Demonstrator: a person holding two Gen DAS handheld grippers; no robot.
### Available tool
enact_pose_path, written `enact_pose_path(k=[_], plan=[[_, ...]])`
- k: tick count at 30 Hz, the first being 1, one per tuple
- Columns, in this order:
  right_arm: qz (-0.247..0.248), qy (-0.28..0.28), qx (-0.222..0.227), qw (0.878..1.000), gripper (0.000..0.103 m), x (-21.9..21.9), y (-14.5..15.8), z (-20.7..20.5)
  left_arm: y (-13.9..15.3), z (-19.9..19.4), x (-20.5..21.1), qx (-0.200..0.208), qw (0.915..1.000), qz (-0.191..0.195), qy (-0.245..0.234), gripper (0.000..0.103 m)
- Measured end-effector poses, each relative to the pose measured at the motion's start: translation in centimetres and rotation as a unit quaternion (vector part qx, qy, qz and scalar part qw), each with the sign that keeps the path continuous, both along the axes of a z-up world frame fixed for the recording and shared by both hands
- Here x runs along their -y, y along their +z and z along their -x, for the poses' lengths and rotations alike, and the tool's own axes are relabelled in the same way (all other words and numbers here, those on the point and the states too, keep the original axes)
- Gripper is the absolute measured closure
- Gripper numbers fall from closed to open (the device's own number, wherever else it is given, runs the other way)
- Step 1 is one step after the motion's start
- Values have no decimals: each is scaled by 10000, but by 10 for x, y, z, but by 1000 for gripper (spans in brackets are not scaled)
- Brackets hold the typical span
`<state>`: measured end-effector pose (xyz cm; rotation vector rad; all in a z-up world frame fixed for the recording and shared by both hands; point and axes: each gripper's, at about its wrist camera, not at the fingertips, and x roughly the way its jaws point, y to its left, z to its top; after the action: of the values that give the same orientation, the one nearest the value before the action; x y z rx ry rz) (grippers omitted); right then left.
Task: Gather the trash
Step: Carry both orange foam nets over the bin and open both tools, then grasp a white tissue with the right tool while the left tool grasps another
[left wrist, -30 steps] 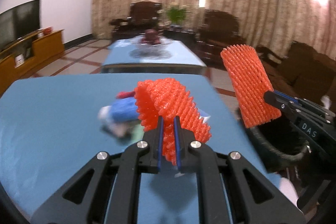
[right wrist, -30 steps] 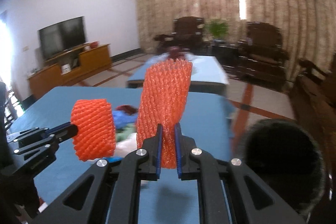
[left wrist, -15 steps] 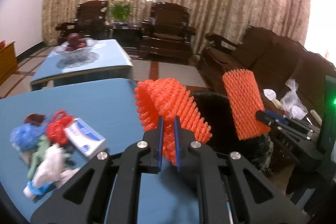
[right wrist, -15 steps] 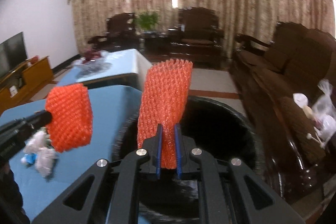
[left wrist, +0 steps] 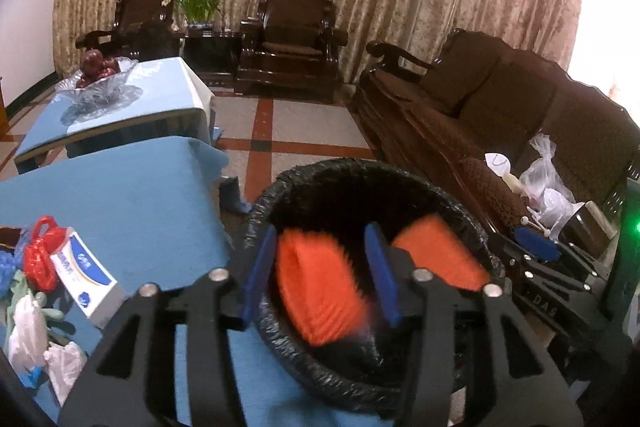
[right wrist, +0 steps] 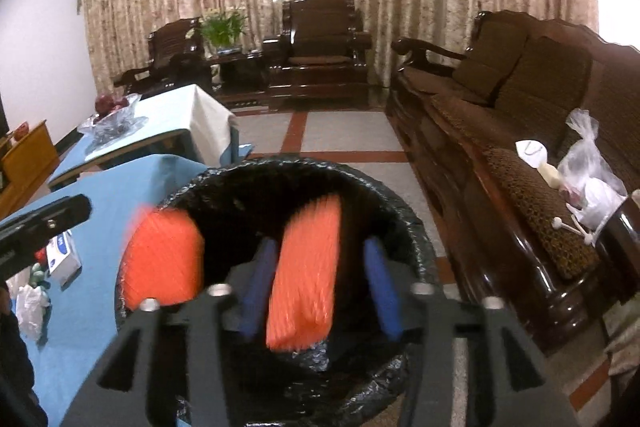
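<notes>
A bin lined with a black bag (left wrist: 304, 179) (right wrist: 404, 223) stands beside the blue table. My left gripper (left wrist: 320, 279) is open over it; an orange foam net (left wrist: 316, 287), motion-blurred, falls between its jaws. My right gripper (right wrist: 320, 287) is open too, with a second orange foam net (right wrist: 308, 275) blurred between its jaws. Each net also shows in the other view: the right one (left wrist: 436, 251), the left one (right wrist: 164, 259). The right gripper's body (left wrist: 552, 291) is at the bin's right.
More trash lies on the blue table (left wrist: 120, 195) at left: a white and blue box (left wrist: 86, 279), a red bag (left wrist: 40, 259), white and blue scraps (left wrist: 28, 323). A second table with a fruit bowl (left wrist: 96, 79) stands behind. A dark sofa (left wrist: 500, 115) holds plastic bags.
Both grippers have opened and let go of their orange nets, which now drop into the bin. Both moved closer over the bin.
</notes>
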<state>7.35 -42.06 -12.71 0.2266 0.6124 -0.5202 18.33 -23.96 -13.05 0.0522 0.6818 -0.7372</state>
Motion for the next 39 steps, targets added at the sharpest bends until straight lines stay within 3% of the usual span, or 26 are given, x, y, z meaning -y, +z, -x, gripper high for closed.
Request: enact_pose_path(k=[2, 10, 17, 24, 31, 39], plan=[[45, -9, 62, 10000, 21, -6, 4, 1, 5, 2, -12, 58, 9999, -32, 89, 48], [48, 596, 315, 9977, 6, -72, 19, -16, 23, 11, -100, 512, 9941, -249, 923, 29], [-175, 1304, 405, 9905, 6, -143, 18, -42, 26, 15, -204, 700, 9776, -590, 1896, 27], [-195, 2039, 234, 9785, 6, -224, 1, -71, 12, 15, -281, 464, 9623, -748, 2575, 27], [10, 2619, 68, 9651, 7, -288, -23, -85, -12, 17, -317, 288, 9538, -837, 2870, 27], [-4, 2912, -202, 9565, 23, -326, -49, -106, -32, 14, -335, 124, 9495, -900, 3003, 28]])
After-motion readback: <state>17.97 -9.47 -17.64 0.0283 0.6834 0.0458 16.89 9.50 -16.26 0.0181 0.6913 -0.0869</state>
